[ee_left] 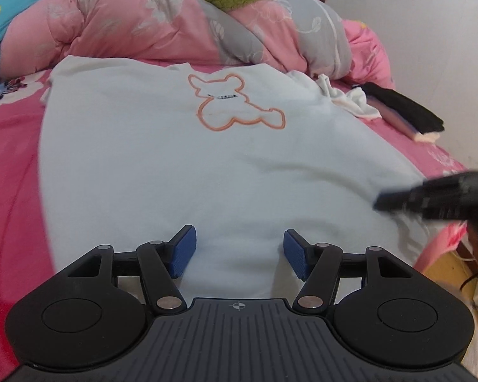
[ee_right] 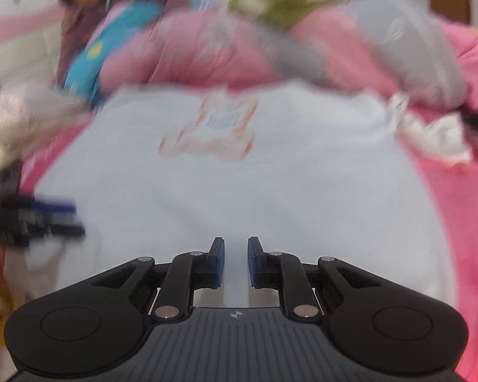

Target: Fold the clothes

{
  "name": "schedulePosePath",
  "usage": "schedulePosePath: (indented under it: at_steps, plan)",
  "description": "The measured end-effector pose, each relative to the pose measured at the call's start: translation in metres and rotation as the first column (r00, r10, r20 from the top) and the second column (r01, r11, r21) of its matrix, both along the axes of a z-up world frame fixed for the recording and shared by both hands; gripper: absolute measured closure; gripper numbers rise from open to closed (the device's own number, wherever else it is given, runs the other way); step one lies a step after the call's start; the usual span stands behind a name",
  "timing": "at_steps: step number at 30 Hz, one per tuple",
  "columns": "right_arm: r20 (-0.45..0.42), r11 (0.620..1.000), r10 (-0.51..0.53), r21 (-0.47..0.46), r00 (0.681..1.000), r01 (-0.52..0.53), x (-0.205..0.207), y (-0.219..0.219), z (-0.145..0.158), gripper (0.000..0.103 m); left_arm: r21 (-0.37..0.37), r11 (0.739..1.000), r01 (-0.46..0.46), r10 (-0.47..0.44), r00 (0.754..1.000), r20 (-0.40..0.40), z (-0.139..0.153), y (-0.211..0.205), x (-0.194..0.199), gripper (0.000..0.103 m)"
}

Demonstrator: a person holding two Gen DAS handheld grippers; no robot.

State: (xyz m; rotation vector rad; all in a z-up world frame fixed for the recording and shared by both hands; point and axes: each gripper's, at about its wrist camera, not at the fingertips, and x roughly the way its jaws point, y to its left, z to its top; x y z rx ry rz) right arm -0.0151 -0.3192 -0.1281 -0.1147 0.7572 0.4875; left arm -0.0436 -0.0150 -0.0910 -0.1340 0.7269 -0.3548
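Pale blue sweatshirt [ee_left: 181,165] with orange bear outline lies flat on the pink bedsheet [ee_left: 12,165].
Its length runs away from both cameras; left gripper [ee_left: 239,251] wide, right gripper [ee_right: 235,261] narrow, both empty.

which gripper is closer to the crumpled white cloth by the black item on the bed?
Right. The right gripper is at the light blue shirt's edge on the same side as the crumpled white cloth. The left gripper sits over the shirt's near hem, mid-width, farther off.

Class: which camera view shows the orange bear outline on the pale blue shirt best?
The left wrist view: the bear outline is sharp and complete on the shirt. The right wrist view shows it motion-blurred, its shape barely readable.
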Motion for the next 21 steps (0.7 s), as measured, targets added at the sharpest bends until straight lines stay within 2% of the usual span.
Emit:
schedulePosePath:
  at_steps: [3,5,9,12,16,19,21]
  plan:
    - [-0.044,0.999,0.000,-0.032,0.999,-0.001,-0.024,0.008,0.004,0.086,-0.026,0.999,0.022,-0.022,1.000,0.002,-0.002,0.014,-0.009,0.042]
    - [-0.112,1.000,-0.002,0.008,0.994,0.003,-0.026,0.010,0.018,0.086,-0.043,0.998,0.039,-0.038,0.999,0.007,-0.002,0.020,-0.012,0.042]
    - [-0.092,0.994,-0.052,0.087,0.994,0.060,-0.007,0.027,0.037,0.086,-0.063,0.997,0.049,-0.048,0.999,0.008,0.000,0.024,-0.015,0.042]
    - [-0.092,0.994,-0.059,0.087,0.994,0.067,0.019,0.055,0.028,0.086,-0.077,0.996,0.038,-0.037,0.999,0.012,0.002,0.032,-0.020,0.042]
    - [-0.161,0.999,0.009,0.050,0.987,-0.001,0.007,0.087,0.011,0.086,-0.104,0.994,0.015,-0.014,1.000,0.013,0.000,0.048,-0.027,0.042]
    - [-0.205,0.993,0.103,0.080,0.973,-0.088,-0.019,0.094,0.025,0.086,-0.113,0.993,0.020,-0.019,1.000,0.013,0.000,0.054,-0.025,0.042]
    - [-0.222,0.989,0.107,0.120,0.969,-0.082,-0.019,0.090,0.033,0.086,-0.113,0.993,0.023,-0.022,1.000,0.014,0.000,0.055,-0.024,0.042]
